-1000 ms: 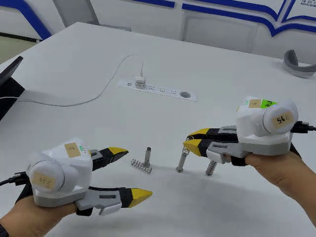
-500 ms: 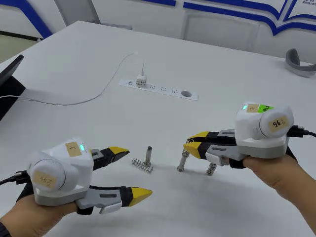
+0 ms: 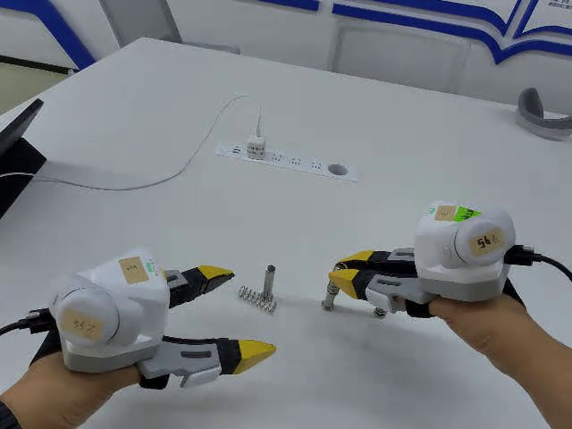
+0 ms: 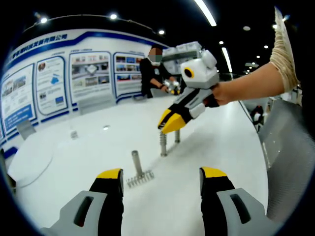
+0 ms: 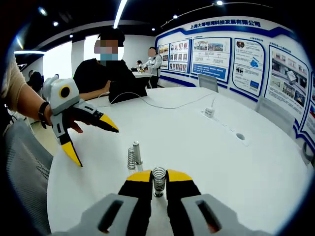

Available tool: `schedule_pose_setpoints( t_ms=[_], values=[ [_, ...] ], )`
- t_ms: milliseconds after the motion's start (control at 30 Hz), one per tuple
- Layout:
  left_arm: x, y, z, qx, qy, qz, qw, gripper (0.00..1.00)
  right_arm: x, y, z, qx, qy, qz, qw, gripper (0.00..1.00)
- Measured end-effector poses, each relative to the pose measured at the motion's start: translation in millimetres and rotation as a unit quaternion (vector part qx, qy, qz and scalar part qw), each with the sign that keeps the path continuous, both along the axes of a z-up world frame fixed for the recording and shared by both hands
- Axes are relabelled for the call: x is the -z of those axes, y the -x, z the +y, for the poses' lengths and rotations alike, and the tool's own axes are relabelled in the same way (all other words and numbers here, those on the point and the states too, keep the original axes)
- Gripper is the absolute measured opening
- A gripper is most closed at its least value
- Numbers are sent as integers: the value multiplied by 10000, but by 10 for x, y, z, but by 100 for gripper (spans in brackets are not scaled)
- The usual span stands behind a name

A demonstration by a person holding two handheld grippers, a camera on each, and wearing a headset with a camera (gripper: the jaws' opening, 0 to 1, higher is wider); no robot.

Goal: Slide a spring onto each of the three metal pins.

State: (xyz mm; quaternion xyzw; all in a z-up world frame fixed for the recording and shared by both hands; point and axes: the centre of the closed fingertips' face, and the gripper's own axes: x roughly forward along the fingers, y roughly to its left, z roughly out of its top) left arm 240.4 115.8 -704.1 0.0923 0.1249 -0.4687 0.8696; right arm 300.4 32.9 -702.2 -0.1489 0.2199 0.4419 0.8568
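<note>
Right tongs lowered since a second ago, pinched narrow on spring, seating it down middle pin. Left tongs wide, idle. Loose spring beside bare pin: judged one fitting outstanding.

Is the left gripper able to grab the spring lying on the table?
Probably yes. The left gripper is open, the loose spring lies just ahead of it beside the bare pin, and nothing stands between them.
</note>
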Motion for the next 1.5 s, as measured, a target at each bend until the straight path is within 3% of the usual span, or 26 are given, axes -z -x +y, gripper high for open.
schedule_pose_setpoints(
  t_ms=[500, 1067, 1300, 1500],
  values=[
    [1, -5, -3, 3, -3, -6, 10000, 63, 185, 12, -6, 94, 126, 36, 9999, 12],
    [-1, 5, -15, 7, 0, 1, 10000, 63, 246, 18, -33, 107, 267, 44, 9996, 15],
    [1, 10, 1, 3, -21, 4, 10000, 63, 173, 47, -76, 135, 304, -71, 9994, 18],
    [0, -4, 10, -12, -27, -12, 10000, 64, -50, 110, -23, 93, 161, -322, 9993, 20]
  ],
)
